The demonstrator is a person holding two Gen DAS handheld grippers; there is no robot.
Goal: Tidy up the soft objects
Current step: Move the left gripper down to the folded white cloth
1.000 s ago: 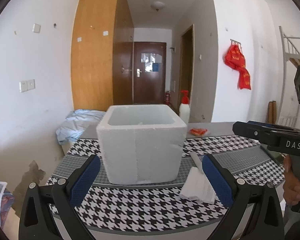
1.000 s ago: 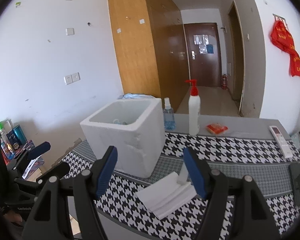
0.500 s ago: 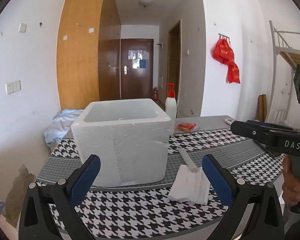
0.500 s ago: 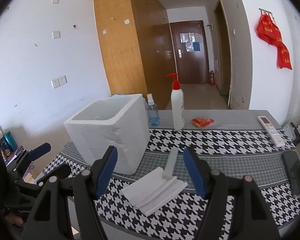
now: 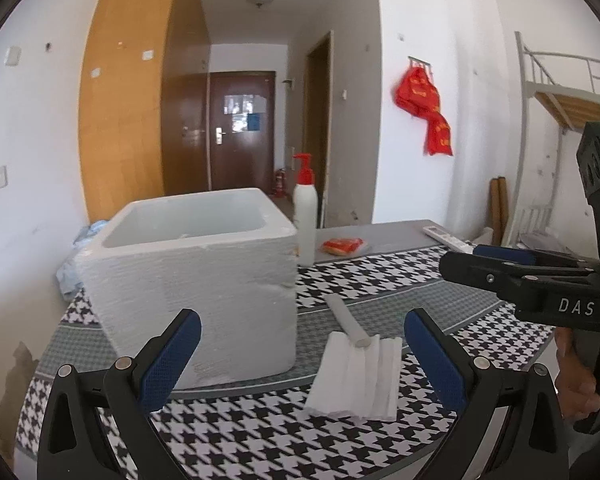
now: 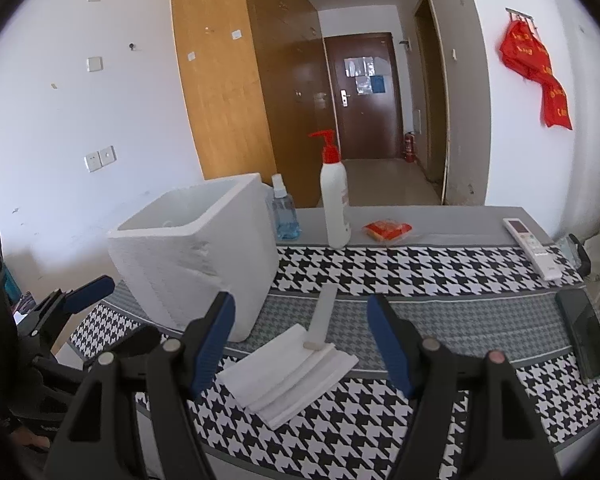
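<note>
Folded white cloth (image 6: 288, 372), flat, several layers stepped at the edges, lies on the houndstooth-covered table (image 6: 440, 272) just right of the white foam box (image 6: 196, 256). A pale grey stick (image 6: 322, 316) rests with one end on the cloth. Left gripper (image 5: 300, 354) fingers spread, nothing between them. Right gripper (image 6: 302, 338) fingers likewise apart and empty, above the cloth.

Foam box (image 5: 196, 280): white styrofoam, rough grainy walls. Tablecloth (image 6: 440, 276): matt woven houndstooth cloth. Folded cloth (image 6: 288, 372): soft, white, matt. Pump bottle (image 6: 334, 204): glossy plastic. Gripper pads (image 5: 172, 356): blue, textured rubber look. Wardrobe (image 6: 220, 80): smooth wood veneer.
</note>
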